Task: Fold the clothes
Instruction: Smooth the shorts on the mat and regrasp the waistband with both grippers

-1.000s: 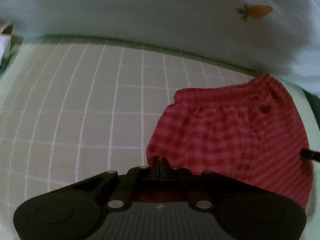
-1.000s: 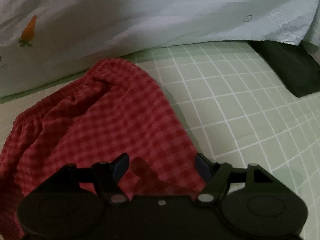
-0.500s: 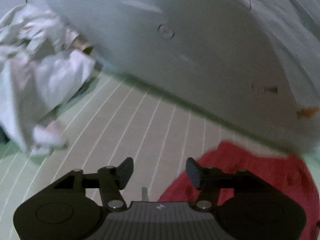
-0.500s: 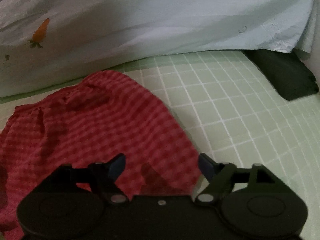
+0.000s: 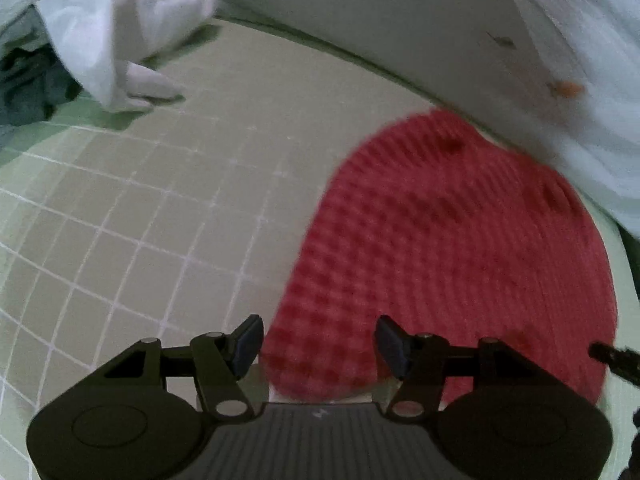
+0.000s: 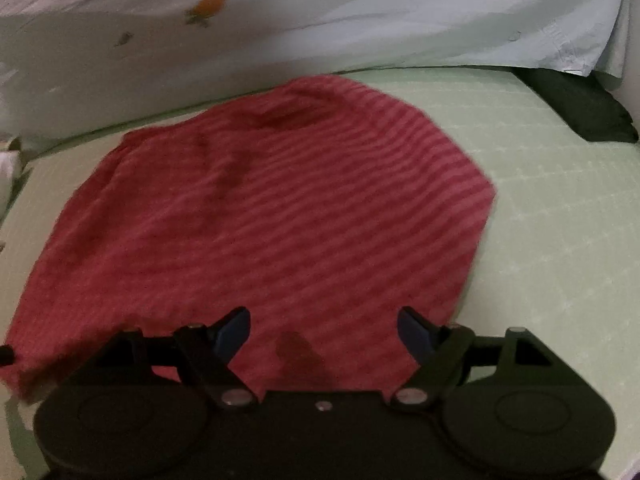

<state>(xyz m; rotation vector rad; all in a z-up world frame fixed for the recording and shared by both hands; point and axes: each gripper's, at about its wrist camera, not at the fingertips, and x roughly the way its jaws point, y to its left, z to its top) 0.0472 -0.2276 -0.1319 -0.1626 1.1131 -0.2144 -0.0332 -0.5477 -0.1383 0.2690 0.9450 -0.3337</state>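
Red checked shorts [image 5: 448,248] lie folded flat on the green grid mat [image 5: 132,216]; they also fill the middle of the right wrist view [image 6: 260,216]. My left gripper [image 5: 318,340] is open and empty, above the shorts' near left edge. My right gripper [image 6: 324,330] is open and empty, just above the shorts' near edge. The tip of the other gripper [image 5: 612,362] shows at the right edge of the left wrist view.
A pale sheet with carrot prints [image 6: 320,20] lies along the far side of the mat. A heap of white clothes [image 5: 120,24] and a dark garment [image 5: 24,84] lie at the far left. A folded black cloth [image 6: 580,104] lies at the far right.
My left gripper has let go of the shorts' corner, opened and drawn back. My right gripper stayed open and pulled back a little. The shorts now lie flat.
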